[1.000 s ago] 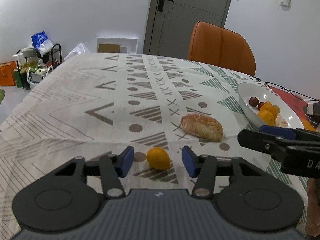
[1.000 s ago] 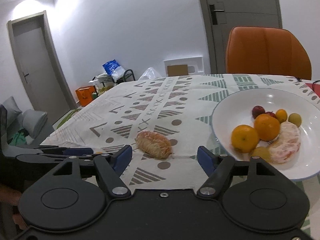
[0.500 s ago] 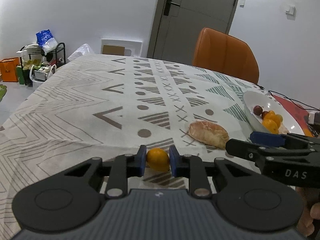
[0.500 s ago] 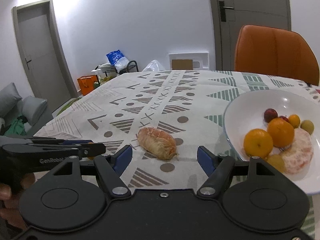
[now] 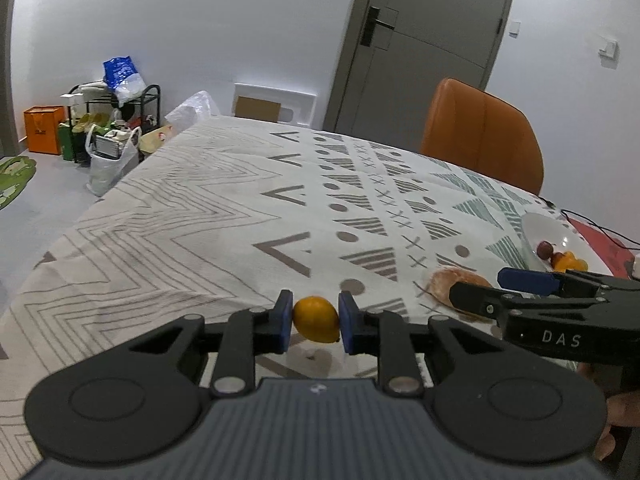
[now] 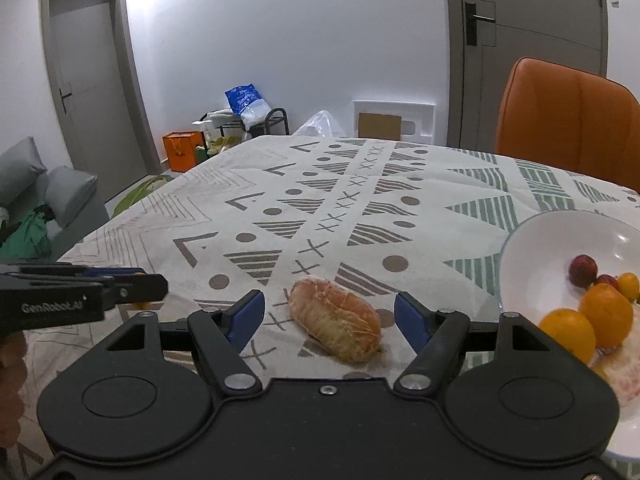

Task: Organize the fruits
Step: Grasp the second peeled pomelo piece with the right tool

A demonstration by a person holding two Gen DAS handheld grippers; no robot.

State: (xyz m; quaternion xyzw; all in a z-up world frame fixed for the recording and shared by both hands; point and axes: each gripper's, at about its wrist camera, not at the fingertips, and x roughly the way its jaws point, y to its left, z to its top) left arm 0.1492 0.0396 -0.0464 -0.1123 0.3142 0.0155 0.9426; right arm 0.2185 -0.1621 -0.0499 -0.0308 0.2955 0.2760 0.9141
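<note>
My left gripper [image 5: 315, 322] is shut on a small orange fruit [image 5: 316, 319] and holds it just above the patterned tablecloth. My right gripper [image 6: 329, 316] is open, its jaws either side of a peeled citrus piece [image 6: 335, 330] that lies on the cloth. A white bowl [image 6: 532, 256] at the right holds oranges [image 6: 606, 314], a red plum [image 6: 583, 271] and other small fruit. The bowl also shows in the left wrist view [image 5: 538, 230]. The peeled piece [image 5: 440, 280] is partly hidden there behind the right gripper.
An orange chair [image 6: 568, 120] stands behind the table's far right side. A rack with bags [image 5: 112, 120] stands on the floor to the left. A red mat and cables [image 5: 600, 240] lie beyond the bowl. The table edge runs along the left.
My left gripper closed on the small orange fruit and lifted it off the cloth. My right gripper moved closer to the peeled piece and stayed open.
</note>
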